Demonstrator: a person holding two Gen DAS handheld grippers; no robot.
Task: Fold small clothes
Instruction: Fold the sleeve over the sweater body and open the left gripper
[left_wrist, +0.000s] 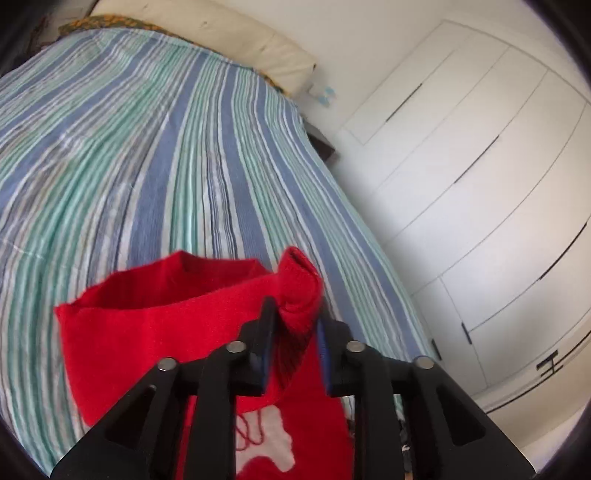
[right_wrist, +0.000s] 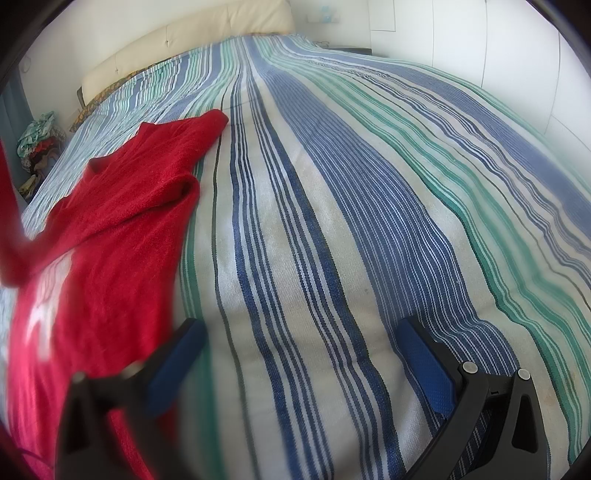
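Observation:
A small red sweater (left_wrist: 155, 325) with a white patch on it hangs from my left gripper (left_wrist: 295, 314), which is shut on a bunched part of it and holds it above the striped bedspread (left_wrist: 147, 147). In the right wrist view the same red sweater (right_wrist: 110, 236) lies partly spread on the bedspread (right_wrist: 332, 221) at the left, one sleeve reaching away up the bed. My right gripper (right_wrist: 299, 332) is open and empty, low over the bedspread, its left finger beside the sweater's edge.
A cream headboard (right_wrist: 192, 33) stands at the far end of the bed. White wardrobe doors (left_wrist: 480, 184) run along the right side. A pile of clothes (right_wrist: 37, 144) lies off the bed's left edge.

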